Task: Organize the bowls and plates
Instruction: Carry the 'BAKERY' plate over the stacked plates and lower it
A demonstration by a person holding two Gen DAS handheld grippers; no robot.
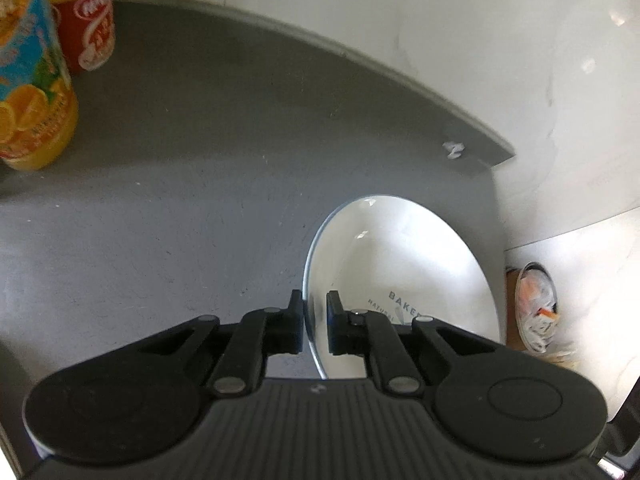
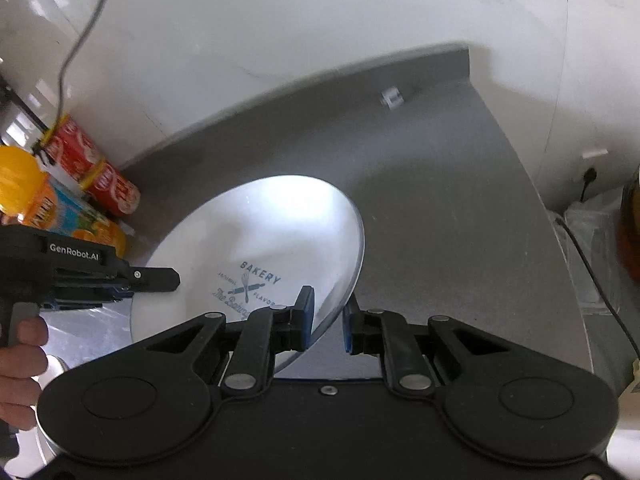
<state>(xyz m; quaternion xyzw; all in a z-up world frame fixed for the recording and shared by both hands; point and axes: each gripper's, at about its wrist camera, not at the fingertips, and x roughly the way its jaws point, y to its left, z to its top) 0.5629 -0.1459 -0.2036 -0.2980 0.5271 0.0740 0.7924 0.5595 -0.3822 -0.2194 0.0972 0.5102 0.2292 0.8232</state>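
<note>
Left wrist view: black left tool (image 1: 315, 322) at bottom centre, jaws drawn close on the rim of a white plate (image 1: 408, 272) with a printed bakery mark, clamped on that rim as far as can be told. Plate tilted, reaching from the fingers toward the right centre of the frame, over the grey desk (image 1: 180, 184). Whether the far edge touches the desk cannot be told. Orange juice bottle (image 1: 32, 92) and red can (image 1: 90, 20) upright at upper left, well apart from the plate. Floor with a shoe (image 1: 538, 308) at lower right, past the desk edge.

Right wrist view: black right tool (image 2: 329, 322) at bottom centre, jaws apart and straddling the plate (image 2: 256, 236) at its lower right rim, blue pads on either side, not yet closed. Left tool (image 2: 156, 280) entering from the left edge, held by a hand (image 2: 20, 360), gripping the plate's opposite rim. Bottle (image 2: 24, 192) and cans (image 2: 112, 188) at far left, against the white wall.

Judged step: handover or two-handed carry of the plate, placement still to come. Next move likely calls for closing the right jaws squarely on the rim before the left lets go, keeping the tilt steady; glazed rim probably slippery, so a shallow pinch may slide.
</note>
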